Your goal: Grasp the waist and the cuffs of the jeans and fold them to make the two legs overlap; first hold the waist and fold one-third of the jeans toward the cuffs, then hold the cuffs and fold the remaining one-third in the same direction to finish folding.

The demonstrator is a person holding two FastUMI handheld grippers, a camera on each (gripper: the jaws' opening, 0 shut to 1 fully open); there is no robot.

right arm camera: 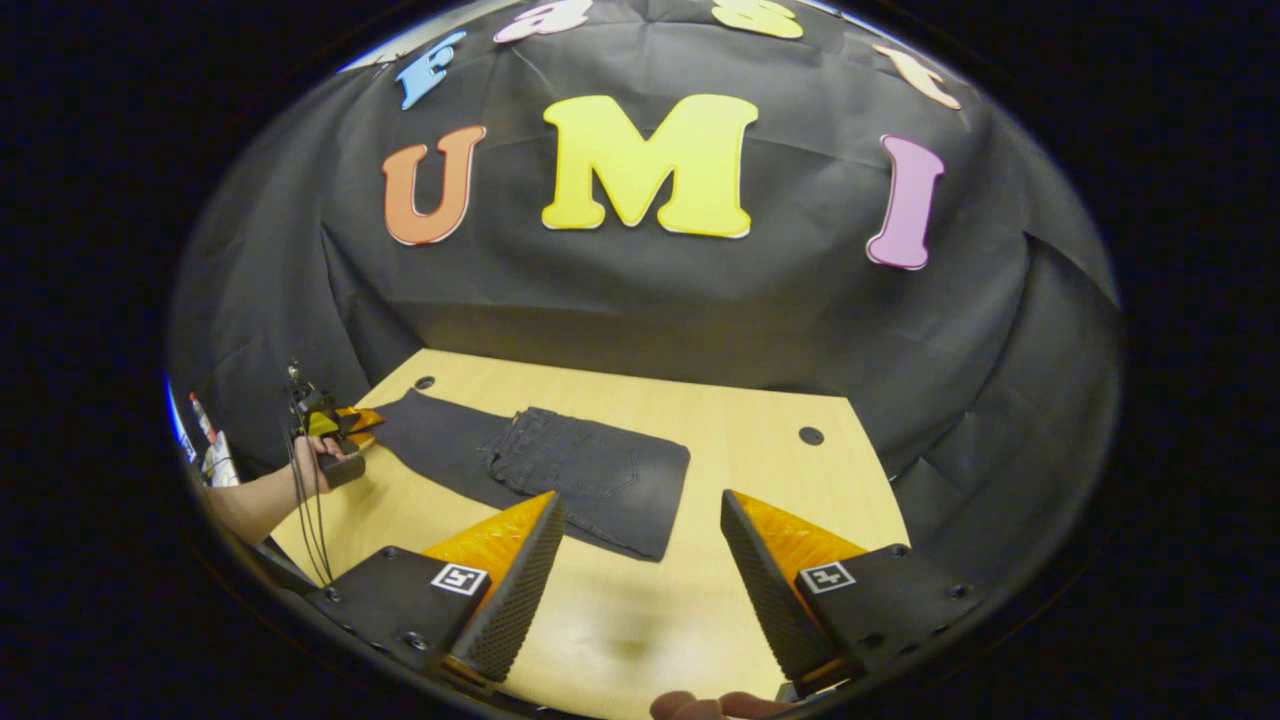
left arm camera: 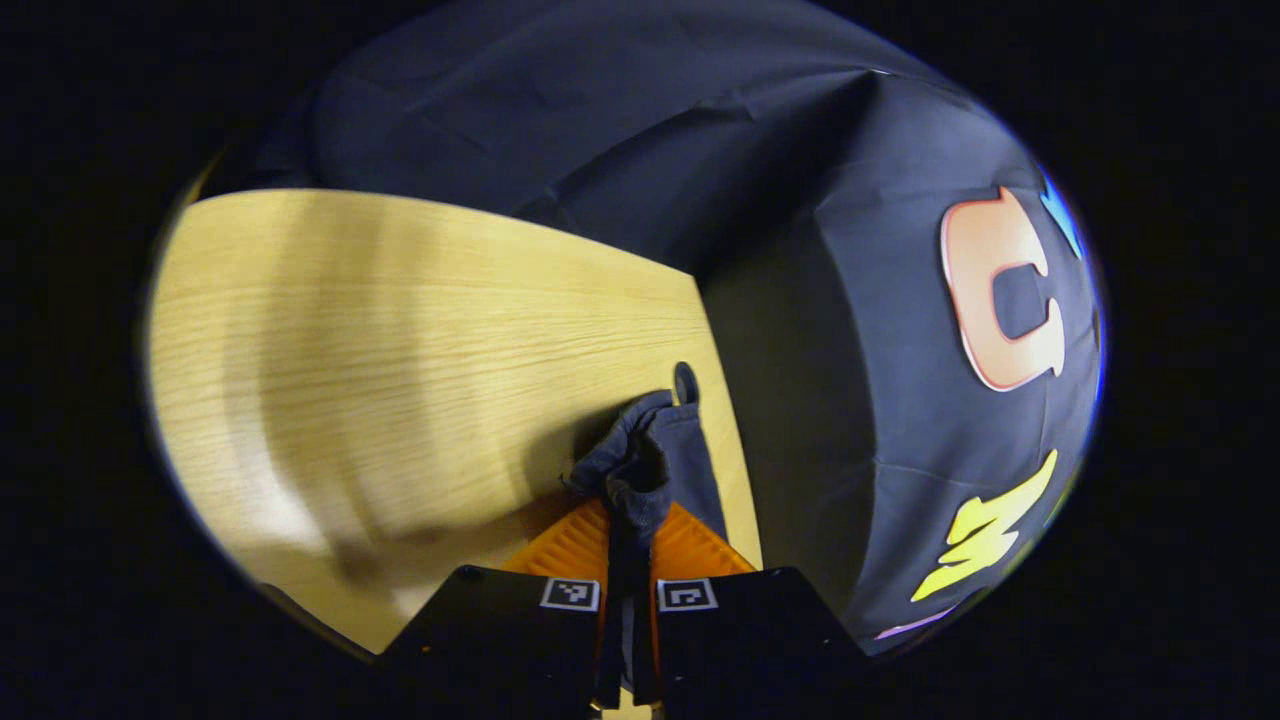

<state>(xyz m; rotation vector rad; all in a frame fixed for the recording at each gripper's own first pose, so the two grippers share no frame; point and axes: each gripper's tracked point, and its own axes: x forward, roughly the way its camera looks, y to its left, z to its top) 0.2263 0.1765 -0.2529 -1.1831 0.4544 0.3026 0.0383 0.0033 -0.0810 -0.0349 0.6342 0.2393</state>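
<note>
Jeans [right arm camera: 560,470] flat on table [right arm camera: 760,450], left tongs [left arm camera: 628,520] pinching cuff [left arm camera: 640,465], right tongs [right arm camera: 640,570] spread wide

Jeans [right arm camera: 560,470]: dark charcoal denim, faded grey at the folded waist. Table [right arm camera: 760,450] beneath the jeans: pale yellow wood grain, with small dark round holes.

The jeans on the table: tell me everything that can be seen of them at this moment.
The dark grey denim jeans lie flat on the pale wooden table, waist third already folded over the legs, a back pocket facing up. The single-layer cuff end reaches toward the left tongs, which are shut on a bunched bit of its cloth. The right tongs hang open, clear of it.
</note>
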